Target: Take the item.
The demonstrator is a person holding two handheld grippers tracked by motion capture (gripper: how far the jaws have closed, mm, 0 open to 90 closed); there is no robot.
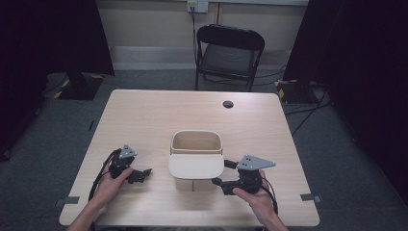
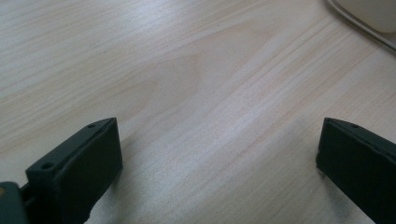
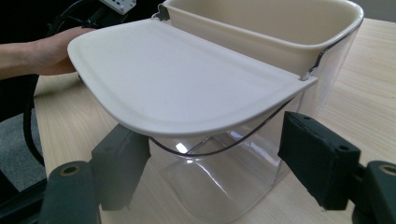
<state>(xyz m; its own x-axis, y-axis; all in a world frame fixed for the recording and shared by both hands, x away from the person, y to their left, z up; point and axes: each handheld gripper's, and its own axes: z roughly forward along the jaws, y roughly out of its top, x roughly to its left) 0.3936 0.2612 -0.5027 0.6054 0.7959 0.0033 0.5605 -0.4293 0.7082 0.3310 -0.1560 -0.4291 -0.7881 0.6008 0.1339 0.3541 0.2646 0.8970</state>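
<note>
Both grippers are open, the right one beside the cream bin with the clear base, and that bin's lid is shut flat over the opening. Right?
Not quite. The cream lid is swung open, sticking out toward the person, and the cream bin with the clear base is uncovered, as the high view shows. The rest holds: the left gripper and right gripper are both open, the right one beside the bin.

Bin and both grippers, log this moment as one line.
bin: mid-table, lid swung open | left gripper: open, empty, beside bin | right gripper: open, facing bin
</note>
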